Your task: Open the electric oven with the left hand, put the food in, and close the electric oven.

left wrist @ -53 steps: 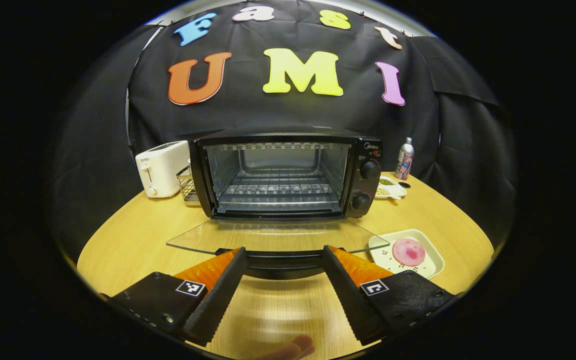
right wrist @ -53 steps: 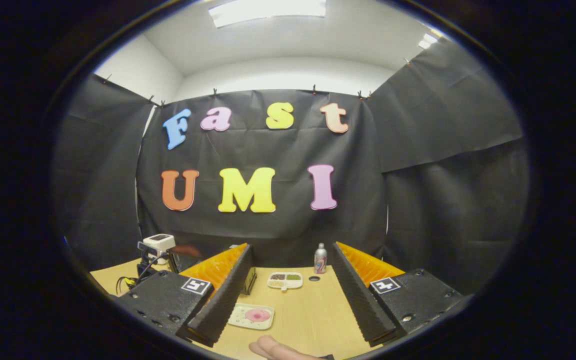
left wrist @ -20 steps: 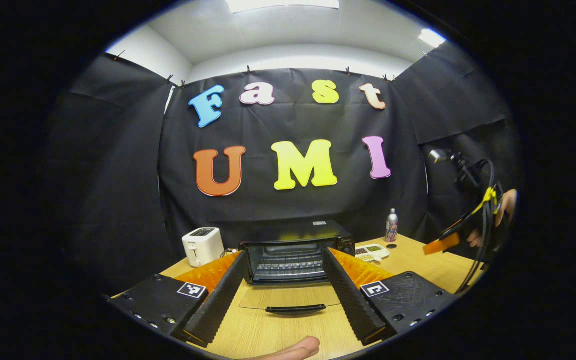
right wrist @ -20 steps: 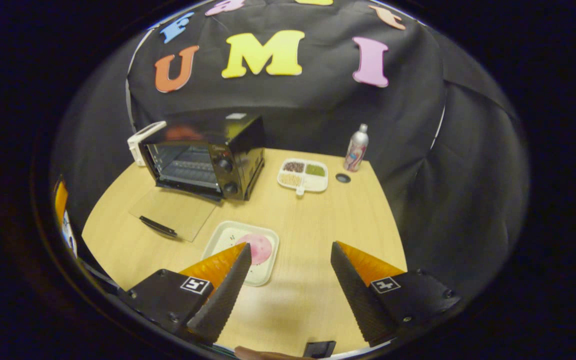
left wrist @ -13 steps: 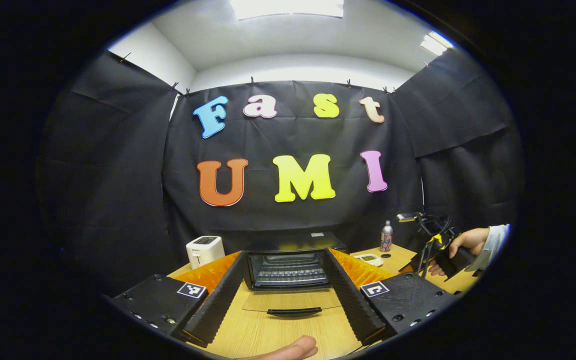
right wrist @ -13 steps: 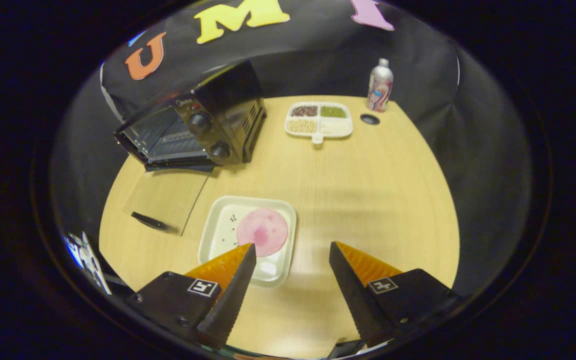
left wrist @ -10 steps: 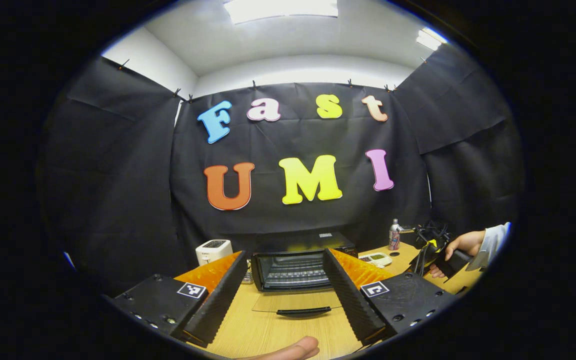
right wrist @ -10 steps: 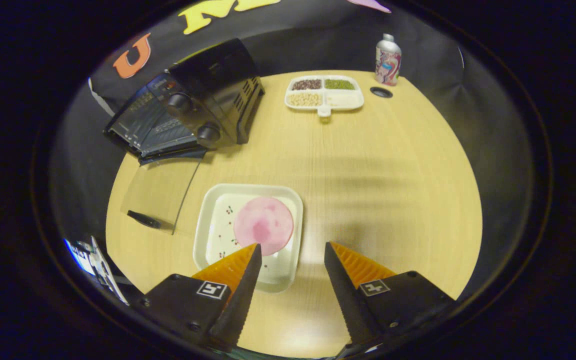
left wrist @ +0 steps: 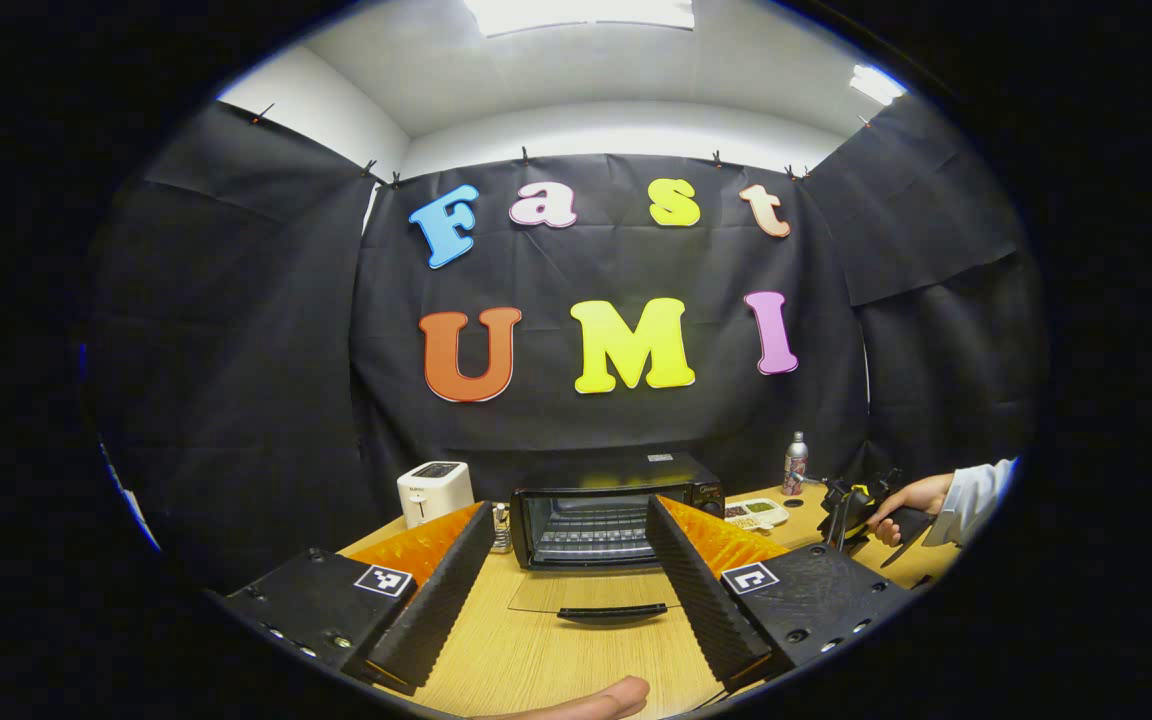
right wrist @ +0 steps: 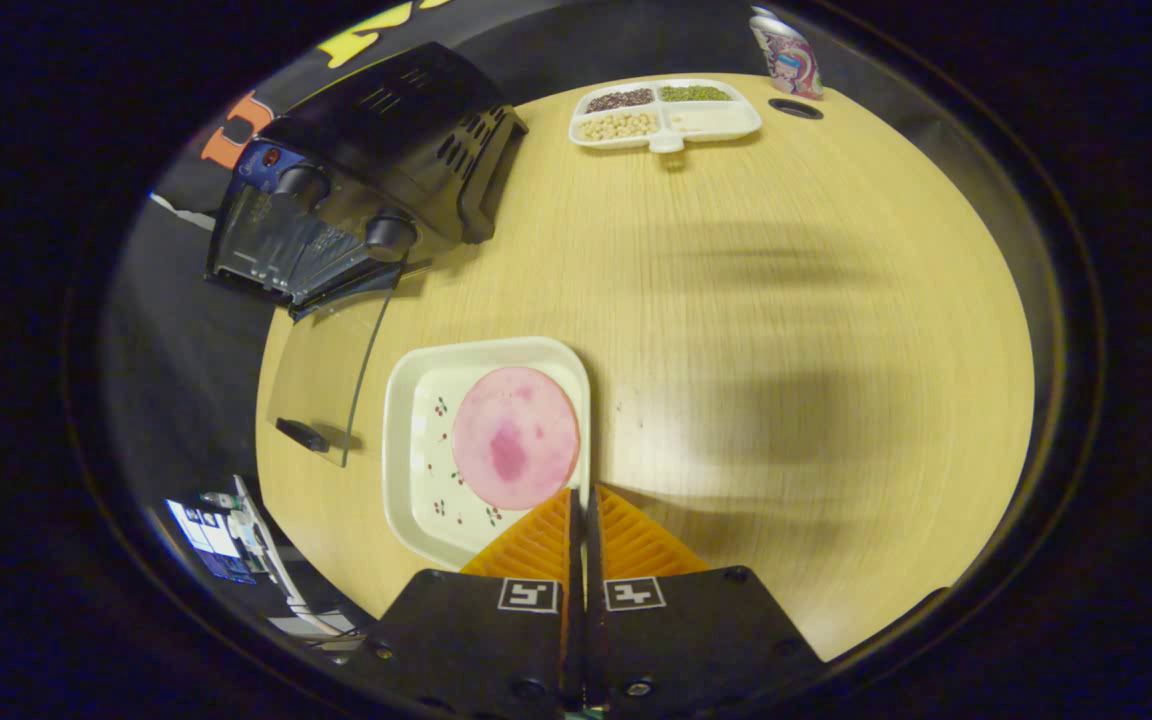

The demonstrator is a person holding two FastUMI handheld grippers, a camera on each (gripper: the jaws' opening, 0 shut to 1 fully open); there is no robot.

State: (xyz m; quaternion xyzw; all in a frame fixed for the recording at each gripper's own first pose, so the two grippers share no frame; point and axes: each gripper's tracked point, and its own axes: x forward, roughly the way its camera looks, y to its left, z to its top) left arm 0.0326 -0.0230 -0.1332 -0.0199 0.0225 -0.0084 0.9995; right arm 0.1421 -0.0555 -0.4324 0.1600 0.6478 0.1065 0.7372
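Holding the left gripper (left wrist: 568, 505) spread wide and empty, aimed at the electric oven (left wrist: 616, 470), with its glass door (left wrist: 586, 595) dropped flat onto the wooden table (right wrist: 786, 300). Pressing the right gripper (right wrist: 581, 492) nearly closed, tips at the near right rim of the white tray (right wrist: 416, 400), right at the edge of the round pink meat slice (right wrist: 514, 437) lying in it; cannot tell whether slice or rim is pinched. Standing further back: white toaster (left wrist: 434, 490) left of the oven, divided snack dish (right wrist: 666, 112) to its right.
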